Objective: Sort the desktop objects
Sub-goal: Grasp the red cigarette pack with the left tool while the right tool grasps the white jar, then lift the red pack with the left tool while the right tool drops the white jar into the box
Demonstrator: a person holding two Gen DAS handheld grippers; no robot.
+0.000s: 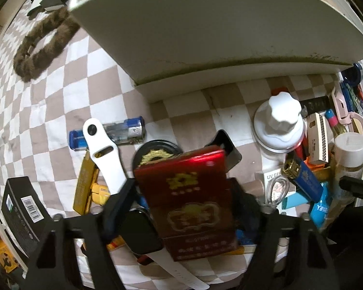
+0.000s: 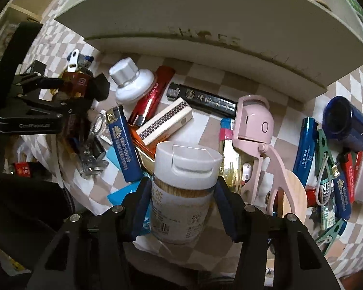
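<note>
My left gripper (image 1: 184, 193) clamps a red box (image 1: 188, 203), my right gripper (image 2: 179, 200) a jar (image 2: 181, 183); the clutter (image 2: 157, 120) below sits unsorted, much left.

We see both views in dim, warm indoor light, their corners lost to black fisheye vignette. The white box (image 1: 205, 24) is the brightest surface, and its straight edges bow into curves. Under its front edge a soft shadow lies on the checked cloth (image 1: 60, 84). Below the box in the left wrist view, the red pack (image 1: 188, 198) is blurred, with a streak of glare along its top edge. Below the box in the right wrist view, the red lighter (image 2: 150, 96) glints, and the jar (image 2: 184, 188) shows soft focus.
</note>
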